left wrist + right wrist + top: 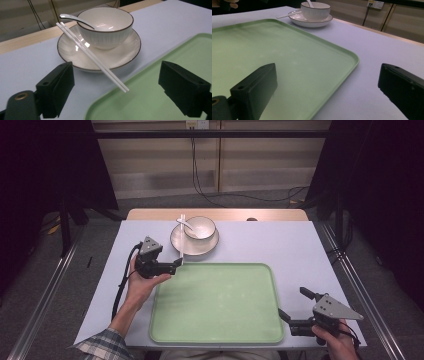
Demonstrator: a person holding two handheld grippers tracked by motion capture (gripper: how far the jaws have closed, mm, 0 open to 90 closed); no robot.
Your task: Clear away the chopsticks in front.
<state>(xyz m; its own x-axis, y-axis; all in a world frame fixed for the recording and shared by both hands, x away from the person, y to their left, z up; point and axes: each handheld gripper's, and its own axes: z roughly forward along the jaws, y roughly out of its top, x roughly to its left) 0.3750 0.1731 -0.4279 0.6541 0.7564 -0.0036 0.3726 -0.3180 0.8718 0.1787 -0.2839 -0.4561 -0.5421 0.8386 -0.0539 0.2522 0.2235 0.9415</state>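
The tabletop [300, 245], covered in pale lilac, carries everything. Largest on it is the green tray [216, 302], lying bare against the near edge, a little left of centre. Beyond the tray's far left corner, close to the far edge, stands the white saucer [176, 242] with a dark rim, and the white bowl [200, 227] sits on it. A white spoon [184, 223] rests in the bowl with its handle leaning out over the bowl's left rim. A pair of white chopsticks [182, 240] lies across the saucer's left side, the near tips jutting past the saucer rim toward the tray's far left corner.

The left gripper [113, 90] is just beside that corner, pointing at the chopsticks, its jaws spread wide with the near tips of the chopsticks between them but not touched by either pad. The right gripper [325, 92] rests near the tabletop's near right corner, just off the tray's right edge, jaws spread and holding nothing.

Judging from this, the work seems barely begun: the tray holds nothing and the crockery is unmoved. The chopsticks look to be first, with a pinch and lift not yet made; bowl, saucer and spoon would all remain.
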